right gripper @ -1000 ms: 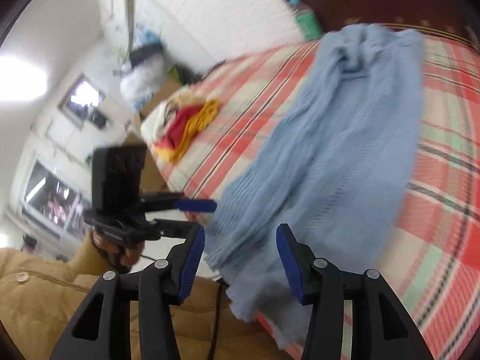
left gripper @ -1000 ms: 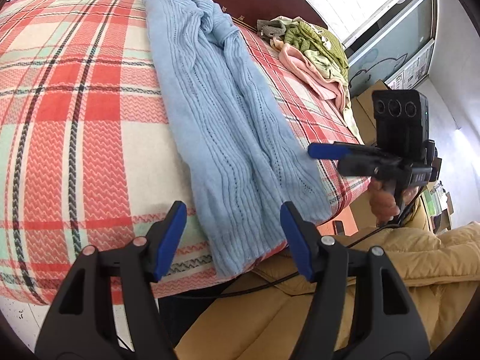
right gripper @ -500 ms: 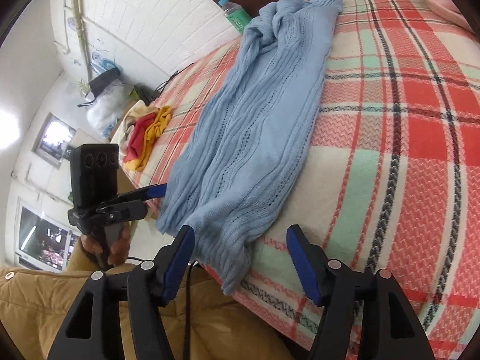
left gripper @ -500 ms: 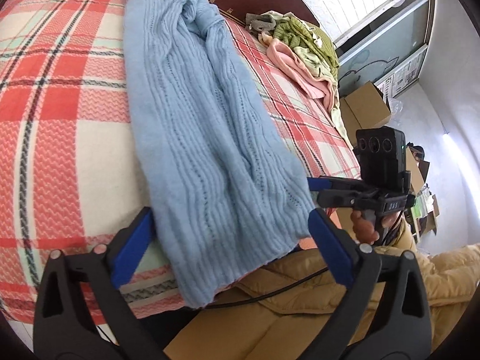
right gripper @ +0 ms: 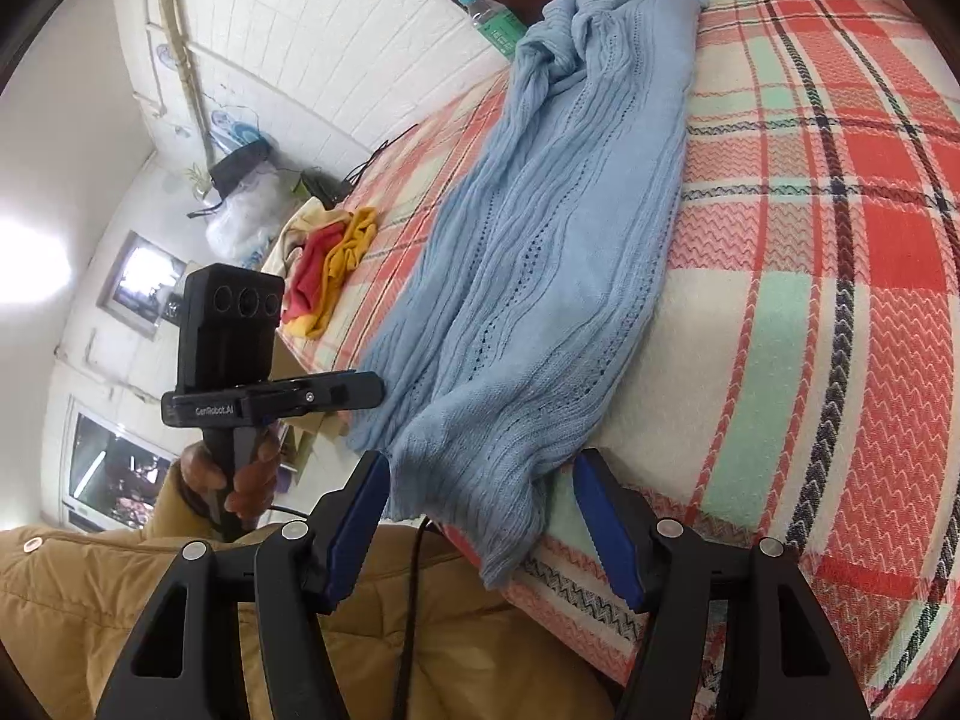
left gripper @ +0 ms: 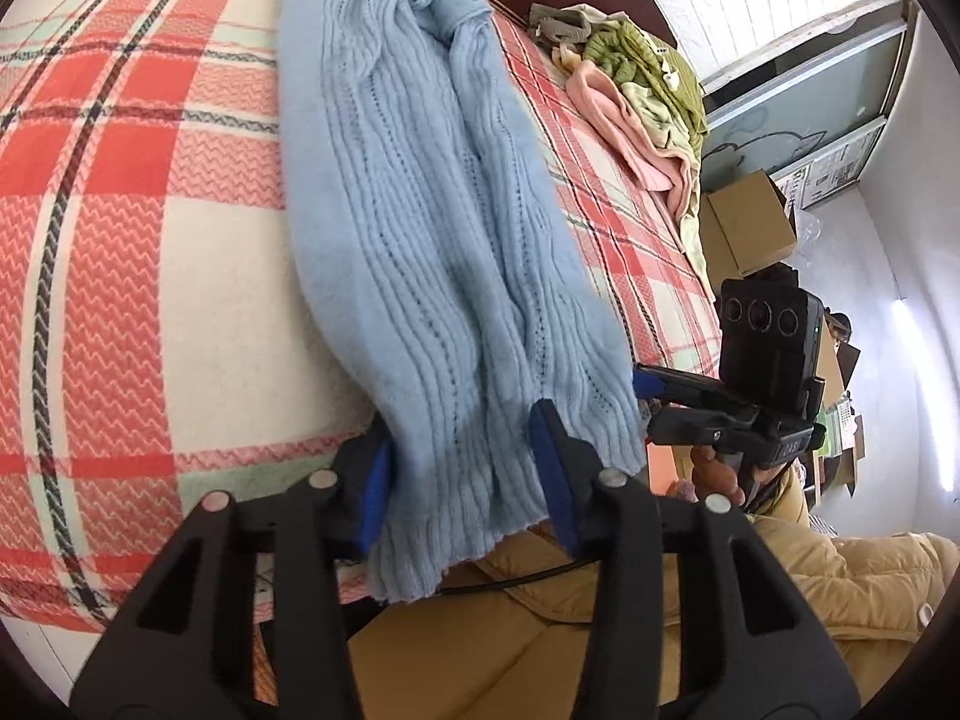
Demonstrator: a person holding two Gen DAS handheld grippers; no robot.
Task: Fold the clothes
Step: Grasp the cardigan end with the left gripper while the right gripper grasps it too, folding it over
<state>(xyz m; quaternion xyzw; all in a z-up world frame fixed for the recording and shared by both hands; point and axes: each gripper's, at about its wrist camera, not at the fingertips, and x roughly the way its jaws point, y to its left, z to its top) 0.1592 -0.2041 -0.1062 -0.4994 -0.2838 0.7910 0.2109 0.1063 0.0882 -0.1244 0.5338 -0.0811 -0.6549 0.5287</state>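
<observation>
A light blue knitted garment [left gripper: 432, 240] is laid lengthwise on the red plaid bedspread [left gripper: 120, 276], its near hem hanging over the bed's edge. That hem is straddled by the left gripper [left gripper: 462, 474], whose jaws have just been closing around the cloth; the pads appear to touch the fabric, though a firm clamp cannot be confirmed. The right gripper [right gripper: 486, 516] is held with its jaws apart around the hem's other corner, with no pressure seen on it.
</observation>
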